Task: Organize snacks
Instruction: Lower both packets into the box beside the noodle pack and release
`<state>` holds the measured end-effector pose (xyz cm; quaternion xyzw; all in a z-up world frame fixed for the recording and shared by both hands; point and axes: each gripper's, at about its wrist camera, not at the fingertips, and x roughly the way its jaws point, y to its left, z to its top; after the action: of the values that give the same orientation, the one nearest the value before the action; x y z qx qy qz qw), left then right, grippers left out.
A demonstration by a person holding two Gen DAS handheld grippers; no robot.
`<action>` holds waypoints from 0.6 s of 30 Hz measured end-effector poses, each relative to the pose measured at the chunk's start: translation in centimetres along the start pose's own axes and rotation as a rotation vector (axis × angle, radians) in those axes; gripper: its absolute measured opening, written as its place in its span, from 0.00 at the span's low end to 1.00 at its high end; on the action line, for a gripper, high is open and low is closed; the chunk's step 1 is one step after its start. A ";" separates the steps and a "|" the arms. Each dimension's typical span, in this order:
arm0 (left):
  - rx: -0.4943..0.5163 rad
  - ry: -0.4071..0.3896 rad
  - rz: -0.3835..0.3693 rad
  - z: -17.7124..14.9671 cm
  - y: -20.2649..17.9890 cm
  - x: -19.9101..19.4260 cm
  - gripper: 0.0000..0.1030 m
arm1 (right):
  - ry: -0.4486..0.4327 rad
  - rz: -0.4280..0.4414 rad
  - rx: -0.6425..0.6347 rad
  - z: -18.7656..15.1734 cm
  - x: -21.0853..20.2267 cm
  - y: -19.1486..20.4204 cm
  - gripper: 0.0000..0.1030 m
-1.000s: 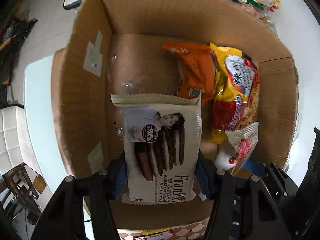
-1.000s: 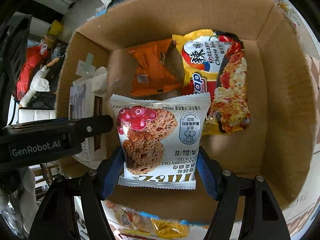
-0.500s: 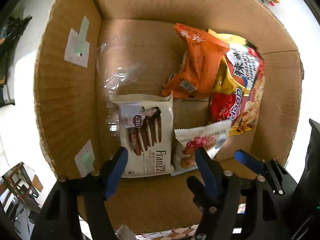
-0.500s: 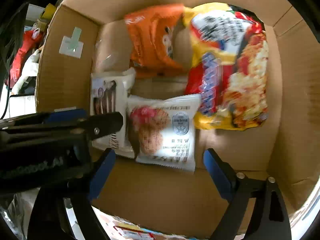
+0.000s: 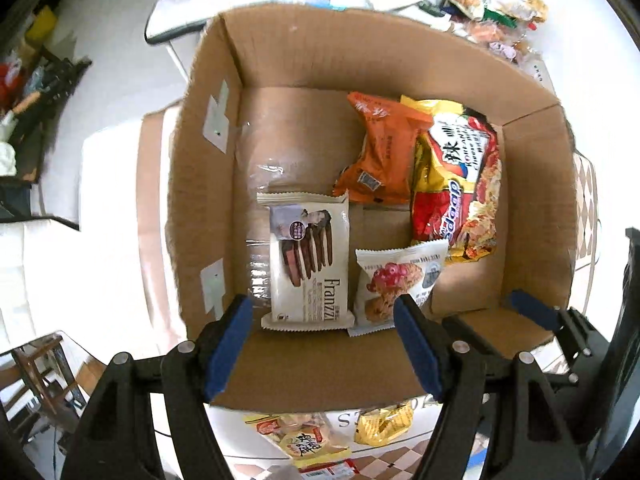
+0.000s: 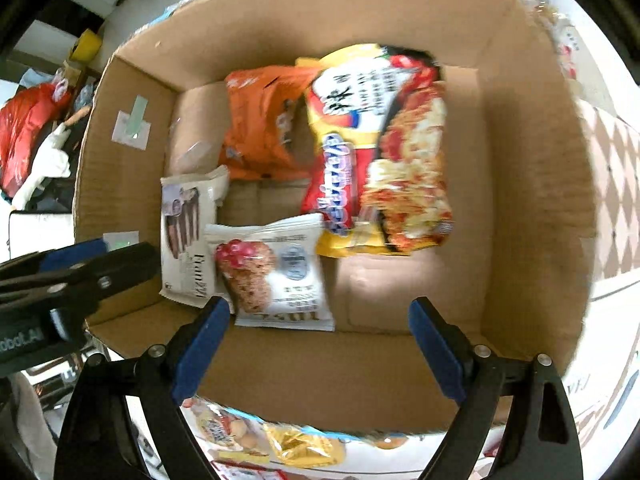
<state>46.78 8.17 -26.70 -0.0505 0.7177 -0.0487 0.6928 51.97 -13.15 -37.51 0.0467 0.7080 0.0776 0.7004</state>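
An open cardboard box (image 5: 200,200) (image 6: 532,200) holds several snacks. A beige Franzzi cookie pack (image 5: 308,264) (image 6: 188,236) lies on the box floor at the left. A white cranberry oat cookie pack (image 5: 396,280) (image 6: 276,276) lies beside it. An orange packet (image 5: 380,152) (image 6: 264,132) and a yellow-red noodle bag (image 5: 456,184) (image 6: 384,152) lie further back. My left gripper (image 5: 324,312) is open and empty above the box's near wall. My right gripper (image 6: 316,316) is open and empty too, above the near wall.
More snack packets lie on the table in front of the box (image 5: 304,436) (image 6: 296,444) and beyond its far right corner (image 5: 496,4). The left gripper's body (image 6: 60,280) shows at the left of the right wrist view. Clutter and a chair stand at the left.
Both grippers have opened, dropped their cookie packs onto the box floor, and pulled back up and away from the box.
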 end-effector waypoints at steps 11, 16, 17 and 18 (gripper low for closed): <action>0.012 -0.223 0.034 -5.8 -1.0 -6.0 0.69 | -0.204 -0.101 -0.089 -3.9 -6.8 0.5 0.91; 0.009 -0.313 0.046 -9.0 -1.4 -8.8 0.69 | -0.290 -0.113 -0.098 -7.1 -10.9 0.2 0.91; 0.008 -0.330 0.048 -9.6 -1.4 -9.4 0.69 | -0.302 -0.112 -0.099 -7.7 -11.9 0.1 0.91; 0.007 -0.343 0.046 -10.1 -1.5 -10.0 0.69 | -0.315 -0.110 -0.101 -8.3 -12.7 0.0 0.91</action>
<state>36.99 8.10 -16.23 -0.0392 0.5895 -0.0259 0.8064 43.86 -15.73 -24.93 -0.0158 0.5861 0.0664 0.8073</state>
